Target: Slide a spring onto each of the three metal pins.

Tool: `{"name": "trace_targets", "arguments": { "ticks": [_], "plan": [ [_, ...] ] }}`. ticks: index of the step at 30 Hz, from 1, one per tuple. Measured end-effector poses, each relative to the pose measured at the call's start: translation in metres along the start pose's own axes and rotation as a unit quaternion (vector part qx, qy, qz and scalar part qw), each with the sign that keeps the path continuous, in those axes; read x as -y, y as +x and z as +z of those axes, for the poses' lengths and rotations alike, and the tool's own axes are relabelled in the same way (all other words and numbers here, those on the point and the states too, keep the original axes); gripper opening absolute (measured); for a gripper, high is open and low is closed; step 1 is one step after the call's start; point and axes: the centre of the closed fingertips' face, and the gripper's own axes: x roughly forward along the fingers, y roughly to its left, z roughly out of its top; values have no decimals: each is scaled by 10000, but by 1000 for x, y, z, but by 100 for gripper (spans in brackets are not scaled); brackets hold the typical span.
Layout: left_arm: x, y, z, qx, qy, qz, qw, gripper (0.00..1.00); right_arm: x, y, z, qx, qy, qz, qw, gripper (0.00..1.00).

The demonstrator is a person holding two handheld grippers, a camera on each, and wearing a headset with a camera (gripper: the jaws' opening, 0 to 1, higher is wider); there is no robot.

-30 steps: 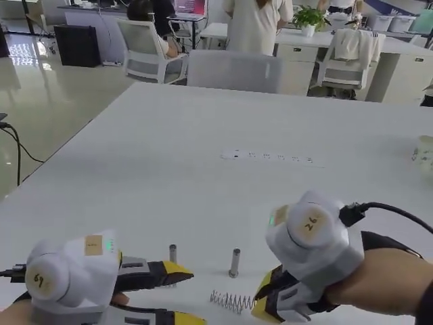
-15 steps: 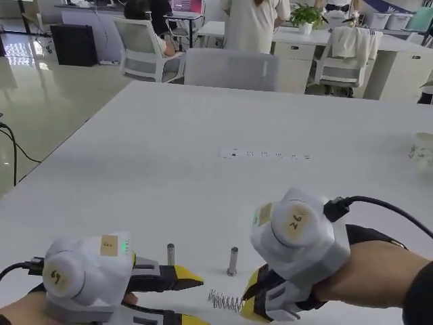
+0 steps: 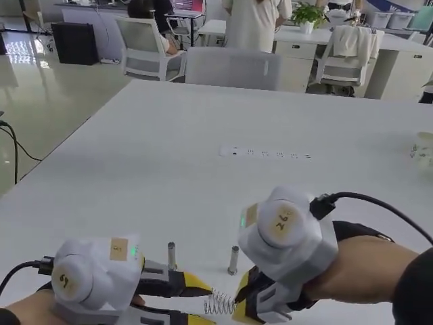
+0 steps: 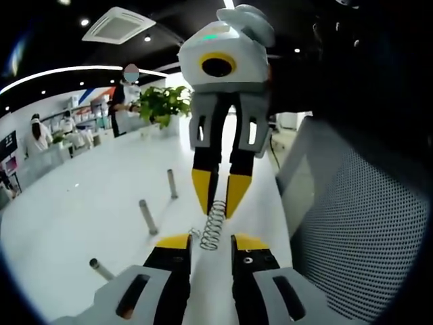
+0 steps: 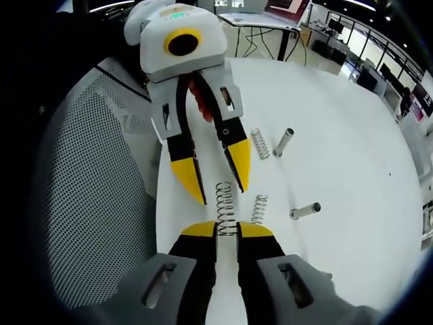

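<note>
Coiled silver wire spring (image 5: 224, 203) is clamped in the right gripper (image 5: 226, 229); its free end is flanked by the left gripper (image 4: 211, 240), jaws apart, over the white worktop (image 3: 203, 189).

A large white rectangular worktable (image 3: 203, 128) fills the foreground, with a strip of small dark markings (image 3: 267, 154) near its centre and a grey-backed chair (image 3: 233, 70) at its far edge. Beyond the far left corner are a glossy pale floor (image 3: 40, 95), a white swivel chair (image 3: 145, 51) and a black cabinet (image 3: 78, 44). Beyond the far right corner stand cream desks (image 3: 301, 57) bearing a green potted plant (image 3: 310, 15). The left gripper view shows a dark ceiling with a square air vent (image 4: 120, 25) and recessed spotlights (image 4: 84, 22).
</note>
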Motion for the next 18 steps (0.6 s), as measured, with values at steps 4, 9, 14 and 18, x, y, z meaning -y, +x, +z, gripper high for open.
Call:
{"name": "trace_targets", "arguments": {
  "ticks": [4, 9, 14, 18],
  "plan": [
    [2, 1, 0, -23, 69, -31, 10000, 12, -2, 1, 1, -37, -32, 39, 10000, 8],
    [3, 2, -3, -96, 184, -48, 9998, 6, -3, 1, 2, -49, -33, 59, 10000, 8],
    [4, 3, -4, -150, 260, -63, 9995, 4, -5, 0, 3, -54, -10, 71, 10000, 8],
    [3, 3, -4, -164, 296, -46, 9994, 4, -4, -2, 6, -21, 39, 56, 10000, 8]
  ]
}}
